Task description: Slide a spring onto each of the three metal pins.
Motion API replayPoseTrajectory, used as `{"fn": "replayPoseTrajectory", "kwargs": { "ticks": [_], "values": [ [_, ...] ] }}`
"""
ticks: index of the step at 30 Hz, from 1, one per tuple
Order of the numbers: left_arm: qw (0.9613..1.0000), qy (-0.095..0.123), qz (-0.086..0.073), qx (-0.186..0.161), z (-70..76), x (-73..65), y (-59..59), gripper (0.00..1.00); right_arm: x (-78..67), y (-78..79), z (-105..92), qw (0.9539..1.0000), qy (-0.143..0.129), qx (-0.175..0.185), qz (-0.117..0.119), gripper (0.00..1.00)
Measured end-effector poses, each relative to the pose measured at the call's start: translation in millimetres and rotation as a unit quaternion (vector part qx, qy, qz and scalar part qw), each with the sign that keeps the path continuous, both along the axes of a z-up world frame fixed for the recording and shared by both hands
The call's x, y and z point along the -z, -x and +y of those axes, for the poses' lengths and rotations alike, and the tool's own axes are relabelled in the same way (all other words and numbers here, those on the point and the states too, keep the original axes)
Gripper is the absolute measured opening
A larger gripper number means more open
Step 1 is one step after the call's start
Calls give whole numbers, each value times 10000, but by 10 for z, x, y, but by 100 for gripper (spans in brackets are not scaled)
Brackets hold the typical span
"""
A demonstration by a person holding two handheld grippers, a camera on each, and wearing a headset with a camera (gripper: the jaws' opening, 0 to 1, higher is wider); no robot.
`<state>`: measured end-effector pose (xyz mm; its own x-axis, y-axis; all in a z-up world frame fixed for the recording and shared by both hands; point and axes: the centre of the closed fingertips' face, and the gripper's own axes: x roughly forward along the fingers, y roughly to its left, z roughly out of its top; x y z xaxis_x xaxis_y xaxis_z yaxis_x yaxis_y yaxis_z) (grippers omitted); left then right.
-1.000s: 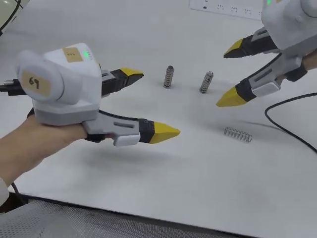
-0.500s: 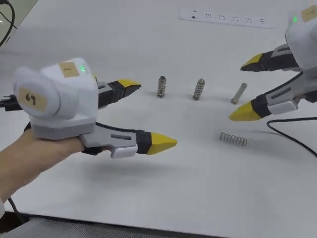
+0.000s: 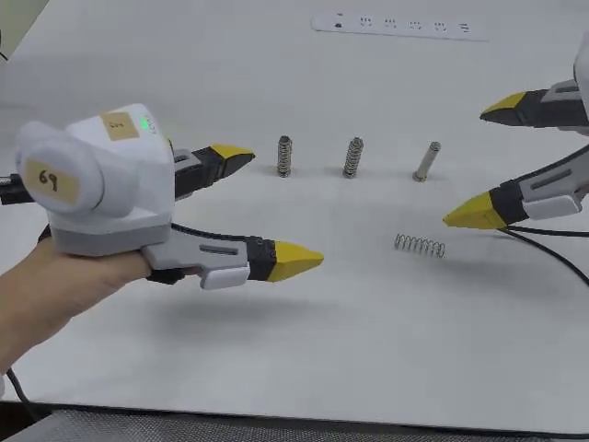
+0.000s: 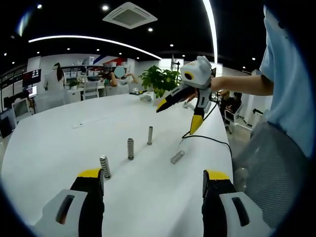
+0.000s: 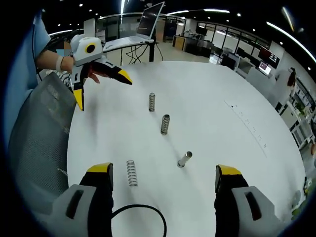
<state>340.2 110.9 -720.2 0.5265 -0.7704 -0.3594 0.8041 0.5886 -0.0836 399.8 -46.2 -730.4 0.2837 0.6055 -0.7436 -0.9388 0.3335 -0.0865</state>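
Observation:
Three metal pins stand in a row on the white table. The left pin (image 3: 284,157) and the middle pin (image 3: 353,157) each wear a spring, while the right pin (image 3: 426,161) is bare. A loose spring (image 3: 420,245) lies flat in front of the bare pin, also seen as the loose spring (image 5: 131,172) beside the bare pin (image 5: 184,159). My left gripper (image 3: 274,207) hovers open and empty to the left of the row. My right gripper (image 3: 479,161) hangs open and empty to the right of the bare pin, above the table.
A white power strip (image 3: 400,25) lies at the far side of the table. A black cable (image 3: 552,258) curves across the table under the right gripper. The table's front edge (image 3: 276,422) is close to me.
My right gripper has drawn back to the right, away from the loose spring, uncovering the bare pin. The head camera has shifted. The left gripper has stayed about where it was.

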Motion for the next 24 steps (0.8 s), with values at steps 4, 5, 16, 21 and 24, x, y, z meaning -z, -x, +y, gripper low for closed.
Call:
{"fn": "replayPoseTrajectory", "kwargs": {
  "ticks": [4, 5, 16, 21, 24],
  "values": [
    [10000, -14, -4, 31, -9, 1, -4, 79, -20, 19, -133, 9997, -40, 232, -38, 85],
    [10000, -14, -2, 36, -12, 1, -3, 79, -28, 14, -166, 9996, -62, 285, -52, 85],
    [9999, -64, 24, 90, -40, 25, 20, 79, -89, 104, -412, 9973, -208, 693, -83, 85],
    [9998, -106, 39, 145, -61, 37, 35, 79, -93, 161, -450, 9962, -300, 808, -83, 86],
    [9998, -128, 40, 177, -79, 33, 28, 79, -95, 204, -478, 9954, -373, 884, -62, 87]
  ]
}}
